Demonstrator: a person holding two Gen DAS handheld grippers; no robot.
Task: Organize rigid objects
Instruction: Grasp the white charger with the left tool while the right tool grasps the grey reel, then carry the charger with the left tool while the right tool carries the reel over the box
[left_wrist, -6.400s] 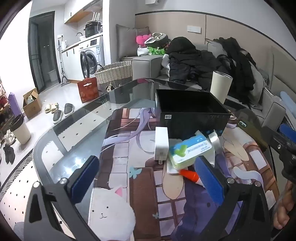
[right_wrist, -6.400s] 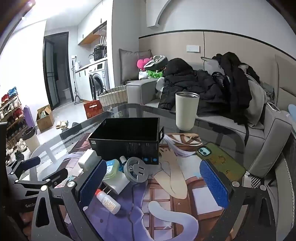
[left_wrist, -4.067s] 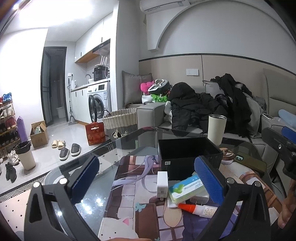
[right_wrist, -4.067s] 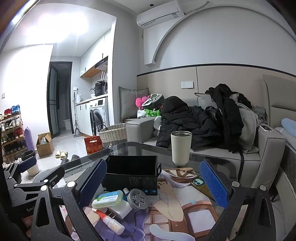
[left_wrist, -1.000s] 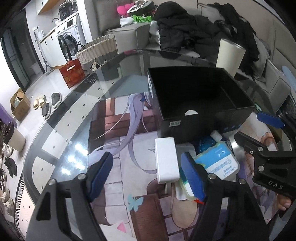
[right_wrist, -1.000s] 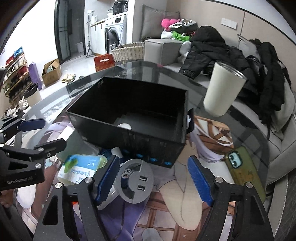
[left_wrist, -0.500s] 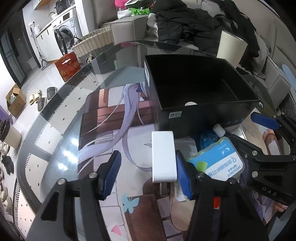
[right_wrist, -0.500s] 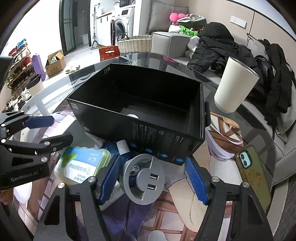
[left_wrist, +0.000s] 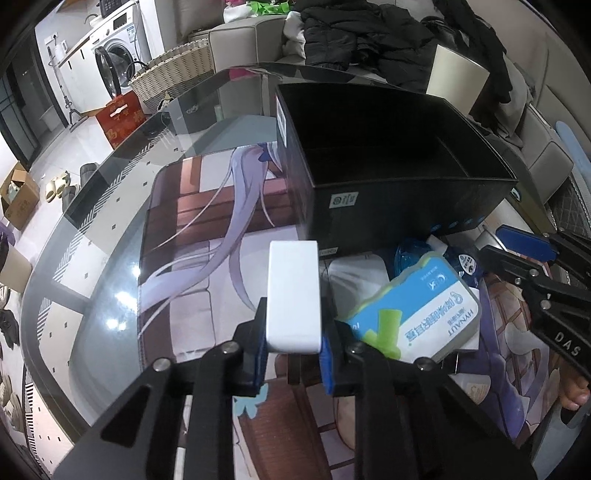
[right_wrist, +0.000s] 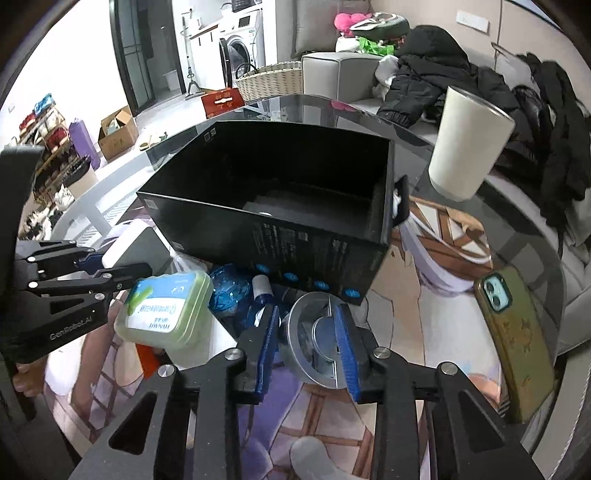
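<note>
Both of your grippers are clamped on something. Your left gripper (left_wrist: 293, 343) has its jaws pressed against the two long sides of the white charger (left_wrist: 293, 295), which sticks out forward toward the near wall of the black box (left_wrist: 399, 162). Your right gripper (right_wrist: 306, 343) has its jaws closed on the round grey hub (right_wrist: 314, 341), held on edge just in front of the box's printed side.

Between your two grippers the bench (left_wrist: 92, 280) is crowded. The green and blue case (right_wrist: 166, 308) lies just beside the left fingers (right_wrist: 122, 275), tilted on top of a white block. A crumpled blue wrapper (right_wrist: 229, 291) and a small bottle with a white cap (right_wrist: 262, 286) sit wedged between that case, the hub and the box wall. An orange cap (right_wrist: 147, 356) pokes out from under the case.

To the right of the box, a cream tumbler (right_wrist: 469, 144) stands upright, and a phone in an olive cover (right_wrist: 517, 339) lies flat near the bench edge, well apart from the hub. The box is open at the top, with one small white patch visible on its floor.
</note>
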